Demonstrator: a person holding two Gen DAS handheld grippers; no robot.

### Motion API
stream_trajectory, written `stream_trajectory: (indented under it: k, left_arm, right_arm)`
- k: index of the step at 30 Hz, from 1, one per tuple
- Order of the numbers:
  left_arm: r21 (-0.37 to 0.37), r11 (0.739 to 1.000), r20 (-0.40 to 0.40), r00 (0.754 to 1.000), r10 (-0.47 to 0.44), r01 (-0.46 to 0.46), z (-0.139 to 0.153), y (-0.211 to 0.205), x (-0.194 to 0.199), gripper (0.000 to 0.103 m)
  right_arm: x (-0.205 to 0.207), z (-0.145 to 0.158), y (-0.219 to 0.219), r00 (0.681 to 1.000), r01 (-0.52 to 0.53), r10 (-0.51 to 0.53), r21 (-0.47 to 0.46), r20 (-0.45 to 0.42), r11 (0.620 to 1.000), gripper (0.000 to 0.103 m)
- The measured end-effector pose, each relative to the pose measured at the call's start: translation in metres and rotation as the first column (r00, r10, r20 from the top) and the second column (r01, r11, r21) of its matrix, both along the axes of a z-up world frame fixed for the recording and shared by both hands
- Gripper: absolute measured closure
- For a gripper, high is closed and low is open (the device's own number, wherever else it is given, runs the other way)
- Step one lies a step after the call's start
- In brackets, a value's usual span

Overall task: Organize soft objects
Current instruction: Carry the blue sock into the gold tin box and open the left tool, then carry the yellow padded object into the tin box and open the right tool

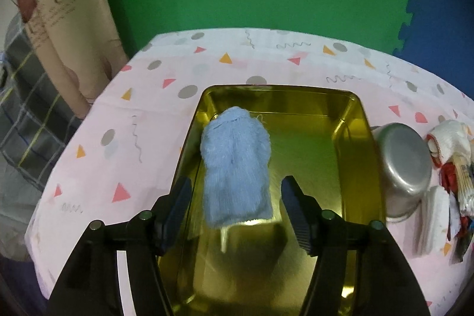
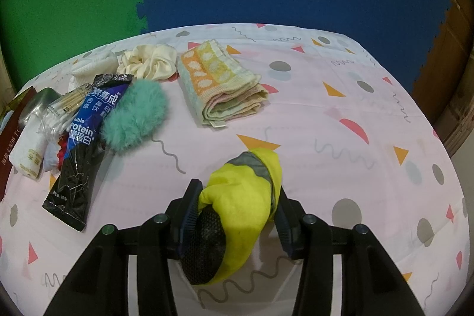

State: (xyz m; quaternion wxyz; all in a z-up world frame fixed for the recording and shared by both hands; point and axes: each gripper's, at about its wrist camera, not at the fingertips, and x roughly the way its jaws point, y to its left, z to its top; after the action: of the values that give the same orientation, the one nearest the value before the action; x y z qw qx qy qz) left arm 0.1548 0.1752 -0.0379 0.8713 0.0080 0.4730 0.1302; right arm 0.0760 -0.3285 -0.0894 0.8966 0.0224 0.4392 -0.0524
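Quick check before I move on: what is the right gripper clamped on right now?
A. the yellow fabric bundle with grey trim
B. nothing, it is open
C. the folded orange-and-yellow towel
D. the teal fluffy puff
A: the right gripper has both fingers pressed against the yellow fabric bundle, while the other items lie apart on the table.

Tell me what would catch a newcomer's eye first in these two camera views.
The shiny gold tray fills the left wrist view, with a fluffy blue cloth lying inside it between the open fingers of the left gripper. In the right wrist view, the right gripper clamps a bright yellow fabric bundle above the pink patterned tablecloth.
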Motion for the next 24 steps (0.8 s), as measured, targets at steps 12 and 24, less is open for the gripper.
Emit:
stream_trajectory:
  k: [12, 24]
  left_arm:
    - [-0.009, 1.0, 0.051, 0.999, -0.006, 0.006, 0.009, -0.038, -0.047, 0.032]
    - [-0.06, 0.997, 0.063, 0.997, 0.048, -0.044, 0.01, -0.019, -0.063, 0.028]
  right_arm:
    - [-0.004, 0.004, 0.002, 0.999, -0.014, 0.014, 0.005, 0.03, 1.0, 0.062]
    - [-0.011, 0.051, 0.039, 0.991, -0.077, 0.079, -0.02, 0.112, 0.997, 0.063]
